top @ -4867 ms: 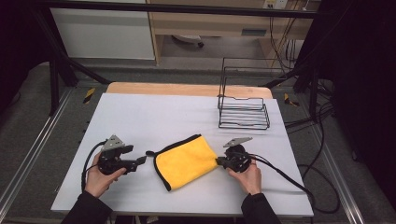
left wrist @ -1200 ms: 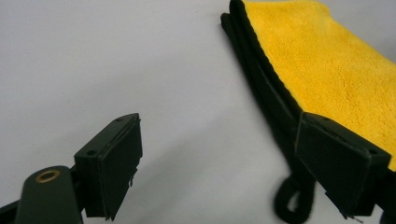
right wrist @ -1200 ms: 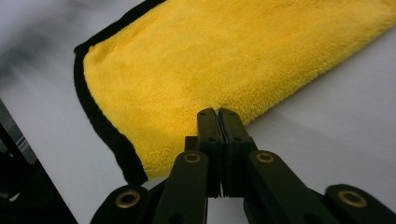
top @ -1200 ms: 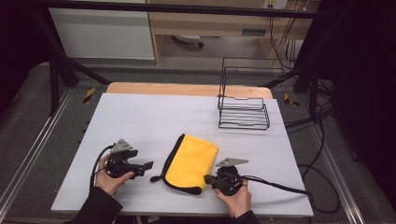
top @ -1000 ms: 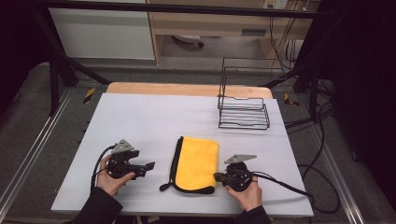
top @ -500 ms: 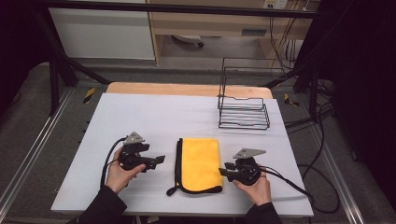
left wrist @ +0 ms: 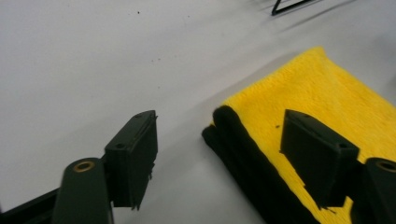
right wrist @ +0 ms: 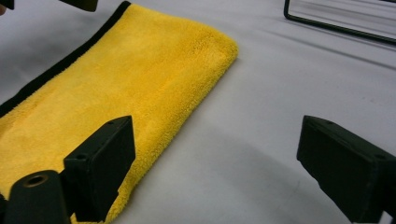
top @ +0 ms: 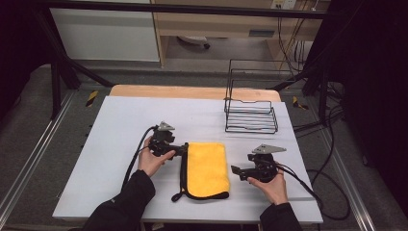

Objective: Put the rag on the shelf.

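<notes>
jaws of both grippers gape around the folded yellow towel (top: 207, 168), wire rack (top: 251, 115) well behind.

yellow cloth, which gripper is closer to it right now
Left. The left gripper straddles the yellow cloth at its black-edged far corner; the right gripper sits just off its other long edge.

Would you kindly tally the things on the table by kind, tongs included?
Cloth: 1
Wire rack: 1
Tongs: 2, left tongs and right tongs
Total: 4
</notes>
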The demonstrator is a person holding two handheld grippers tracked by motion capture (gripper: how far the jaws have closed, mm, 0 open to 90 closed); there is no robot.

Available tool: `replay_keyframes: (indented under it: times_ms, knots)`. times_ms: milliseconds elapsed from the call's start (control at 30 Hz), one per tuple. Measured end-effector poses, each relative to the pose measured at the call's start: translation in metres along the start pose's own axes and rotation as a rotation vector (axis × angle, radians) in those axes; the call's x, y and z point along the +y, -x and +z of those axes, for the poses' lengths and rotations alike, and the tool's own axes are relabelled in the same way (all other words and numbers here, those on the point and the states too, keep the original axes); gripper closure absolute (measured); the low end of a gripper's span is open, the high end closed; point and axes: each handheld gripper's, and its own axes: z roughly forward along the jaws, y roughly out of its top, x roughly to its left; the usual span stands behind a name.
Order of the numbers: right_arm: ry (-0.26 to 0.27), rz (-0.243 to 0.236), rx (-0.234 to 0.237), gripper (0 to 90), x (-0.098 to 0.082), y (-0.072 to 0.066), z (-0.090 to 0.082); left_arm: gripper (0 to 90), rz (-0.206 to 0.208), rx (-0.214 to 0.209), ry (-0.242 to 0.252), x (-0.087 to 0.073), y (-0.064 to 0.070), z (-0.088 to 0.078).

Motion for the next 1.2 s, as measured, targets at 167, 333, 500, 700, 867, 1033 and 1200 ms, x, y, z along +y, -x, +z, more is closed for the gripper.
replay_keyframes:
  times_ms: [167,333,500,700,867,1033,1200]
  knots:
    - [-0.004,-0.003,-0.002,9.6,0.0,0.001,0.002,43.6,-0.009,0.004,-0.034,0.0,-0.004,0.016]
    - [0.013,0.007,-0.002,8.6,0.002,0.003,0.002,54.8,-0.025,-0.045,-0.066,-0.003,-0.003,0.021]
    - [0.031,0.023,0.015,9.0,0.006,0.004,0.004,62.5,0.005,-0.047,-0.075,-0.004,0.001,0.022]
    - [0.034,0.026,0.026,10.0,0.021,0.003,0.017,65.4,0.0,-0.057,-0.085,-0.005,0.001,0.022]
    - [0.031,0.032,0.027,17.2,0.036,0.004,0.039,69.9,0.012,-0.058,-0.081,-0.006,0.003,0.023]
    - [0.023,0.016,0.007,30.5,0.049,0.007,0.062,71.9,0.019,-0.059,-0.058,-0.009,0.004,0.023]
    - [-0.009,0.021,-0.019,42.6,0.054,0.01,0.077,72.7,0.028,-0.062,-0.059,-0.009,0.003,0.024]
